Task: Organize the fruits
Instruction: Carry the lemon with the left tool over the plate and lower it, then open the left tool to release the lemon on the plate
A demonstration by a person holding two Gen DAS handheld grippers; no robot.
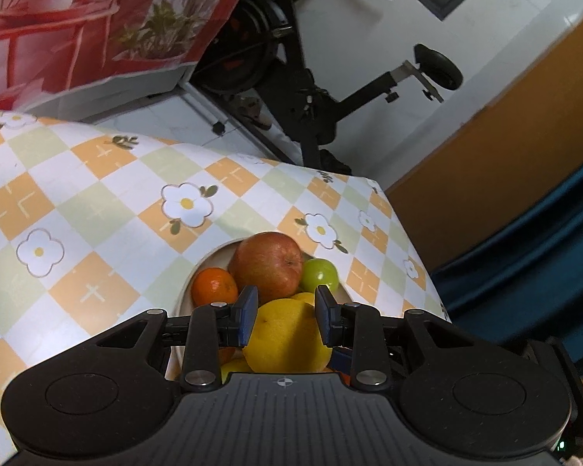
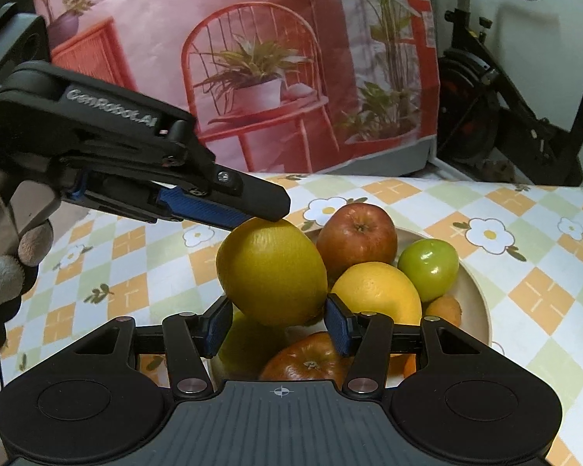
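The right gripper [image 2: 278, 320] lay nearest the lens, its blue pads spread wide and holding nothing; the large yellow citrus [image 2: 272, 270] sat just ahead of and above the gap between them, its lower end dipping toward it. The left gripper [image 1: 287, 318] had that same fruit between its pads, which pressed its two flanks, the jaws roughly halfway closed around it. In the right wrist view the left tool reached in from the left, its upper finger [image 2: 252, 198] resting on the top of the citrus. The fruit's long axis ran tilted, upper left to lower right. It appeared to be raised clear of the pile, though contact beneath was hidden.

Behind it stood the pale bowl [image 2: 476, 295] on the checked tablecloth [image 2: 532, 256]. The bowl held a red apple [image 2: 356, 233], a green apple [image 2: 429, 268], a second yellow citrus [image 2: 377, 295], another red apple [image 2: 309, 359] at the near side, and a small orange fruit [image 2: 445, 308]. A tangerine [image 1: 213, 285] showed in the left wrist view.

The left gripper was judged the working one.
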